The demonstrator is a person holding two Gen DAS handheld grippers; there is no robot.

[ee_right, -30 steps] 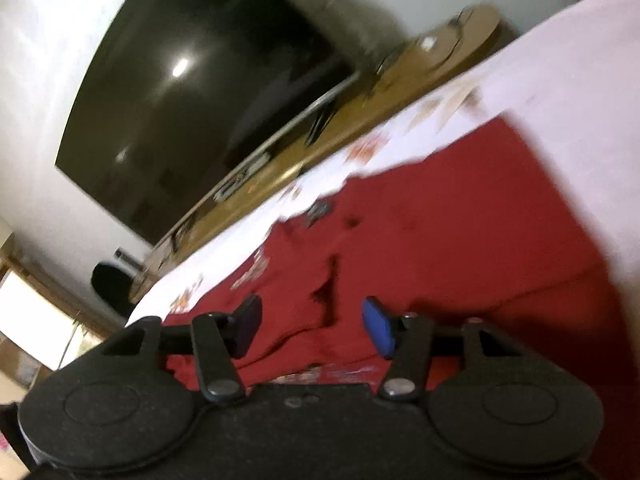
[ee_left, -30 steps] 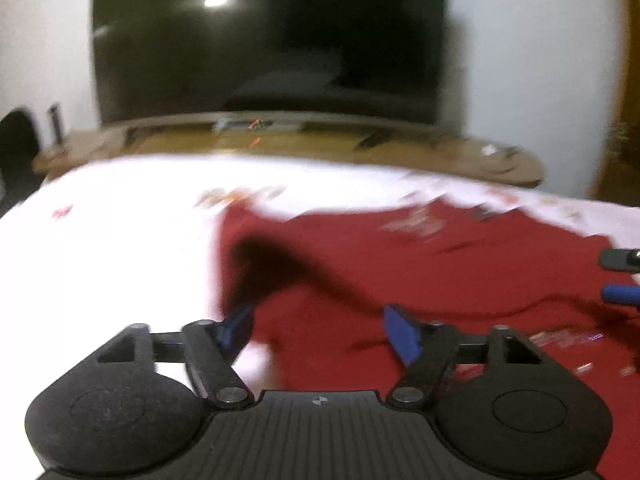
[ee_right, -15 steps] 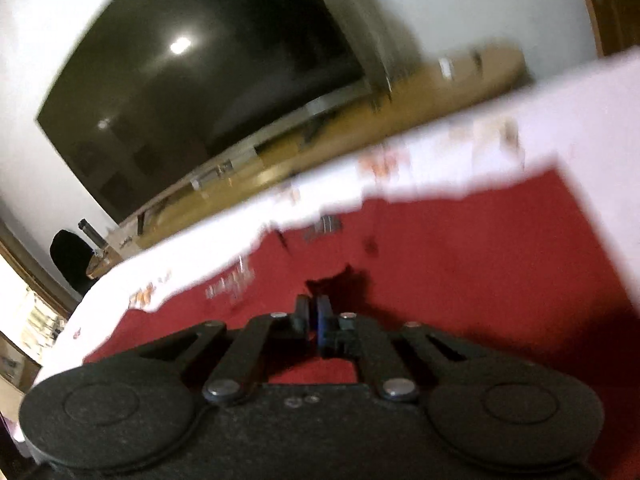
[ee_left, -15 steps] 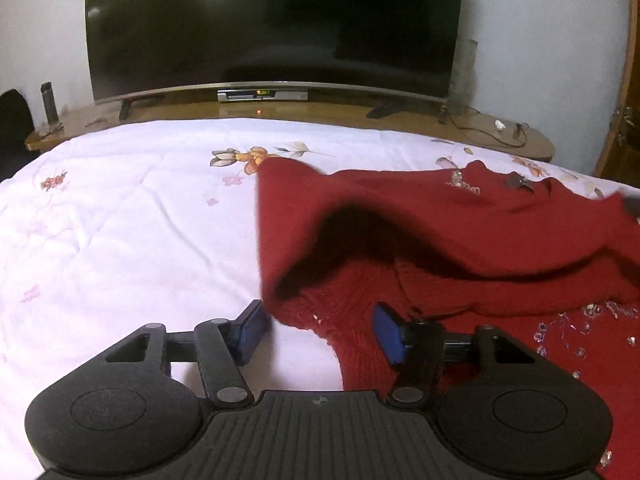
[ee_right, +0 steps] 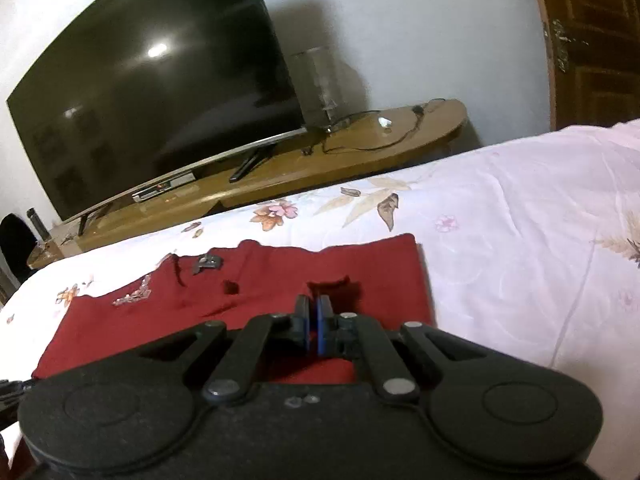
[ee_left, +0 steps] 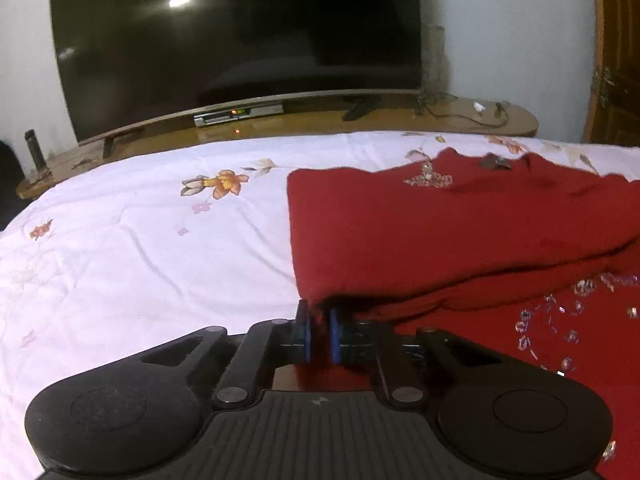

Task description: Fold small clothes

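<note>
A dark red knit garment [ee_left: 440, 232] with sequin trim lies on a white floral bedsheet [ee_left: 140, 248]. Its upper part is doubled over the lower part, which carries scattered sequins [ee_left: 560, 320]. My left gripper [ee_left: 319, 330] is shut on the garment's left folded corner. In the right wrist view the same garment [ee_right: 260, 280] lies flat, and my right gripper [ee_right: 314, 324] is shut on its near edge, with cloth bunched up just beyond the fingertips.
The white floral sheet [ee_right: 520, 240] spreads to the right of the garment. Beyond the bed's far edge stands a low wooden TV bench [ee_left: 400, 116] with a large dark television [ee_left: 240, 40] and cables. A wooden door [ee_right: 592, 40] is at far right.
Both grippers were open a second ago. The right one shut on the garment first, then the left one shut on the folded corner. The lifted fold has settled flatter on the bed.
</note>
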